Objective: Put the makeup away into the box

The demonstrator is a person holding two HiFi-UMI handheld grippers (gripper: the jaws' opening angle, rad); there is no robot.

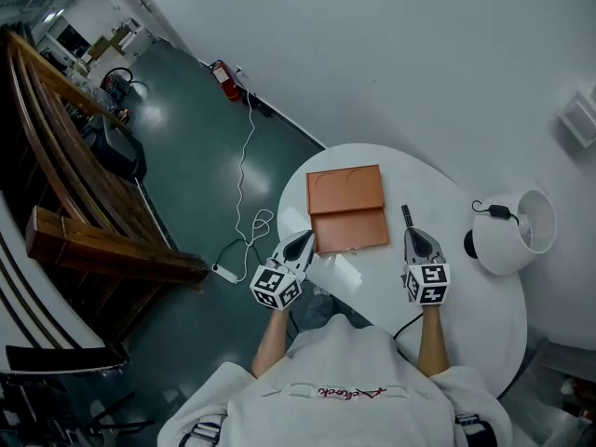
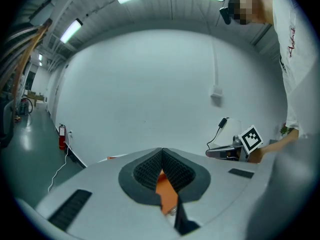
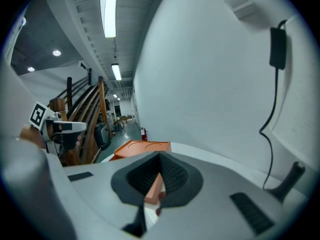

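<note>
An orange box [image 1: 346,208] lies closed on the round white table [image 1: 466,315], its lid towards the wall. My left gripper [image 1: 300,245] is at the box's near left corner, jaws shut with nothing between them; orange shows under its pads [image 2: 167,194]. My right gripper [image 1: 416,240] hovers over the table just right of the box, also shut and empty. A slim black item [image 1: 407,214] lies just beyond its tip. In the right gripper view the box [image 3: 142,146] sits ahead and to the left of the right gripper [image 3: 160,159].
A white lamp [image 1: 512,231] with a black cable stands at the table's right edge, close to the wall. A white cord and power strip [image 1: 223,270] lie on the green floor to the left. Wooden railings [image 1: 74,184] fill the far left.
</note>
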